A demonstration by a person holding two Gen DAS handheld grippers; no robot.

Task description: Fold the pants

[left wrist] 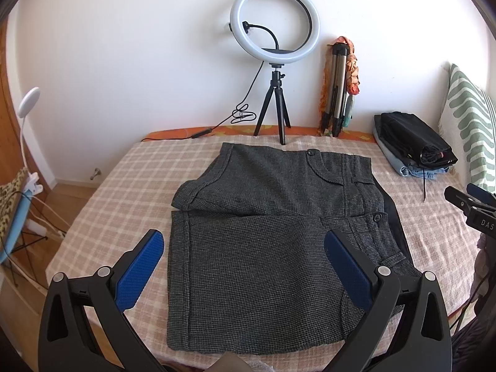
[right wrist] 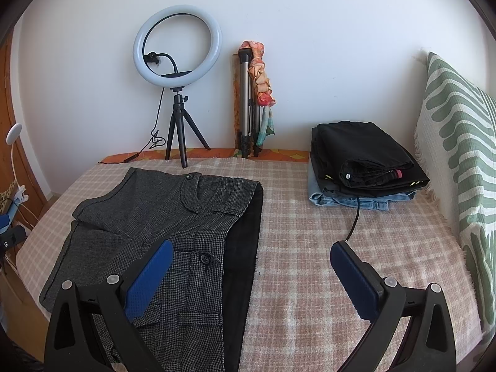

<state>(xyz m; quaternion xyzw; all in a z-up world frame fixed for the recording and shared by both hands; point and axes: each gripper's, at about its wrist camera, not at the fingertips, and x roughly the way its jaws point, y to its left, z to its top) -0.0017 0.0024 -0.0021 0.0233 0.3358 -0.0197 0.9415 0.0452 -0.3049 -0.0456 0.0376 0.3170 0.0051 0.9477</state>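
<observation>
Grey houndstooth pants [left wrist: 263,232] lie folded flat on the checked pink bedcover [left wrist: 102,204], with a dark lining strip along their right edge. They also show in the right wrist view [right wrist: 161,217]. My left gripper [left wrist: 243,263] is open and empty, hovering above the near half of the pants. My right gripper [right wrist: 251,272] is open and empty, above the pants' right edge and the bare bedcover [right wrist: 325,248]. Its tip shows at the right of the left wrist view [left wrist: 471,204].
A ring light on a small tripod [left wrist: 274,46] and a folded tripod with a scarf [left wrist: 338,93] stand at the wall. A stack of folded dark clothes and jeans [right wrist: 365,164] lies at the back right. A green patterned pillow [right wrist: 458,155] stands at the right.
</observation>
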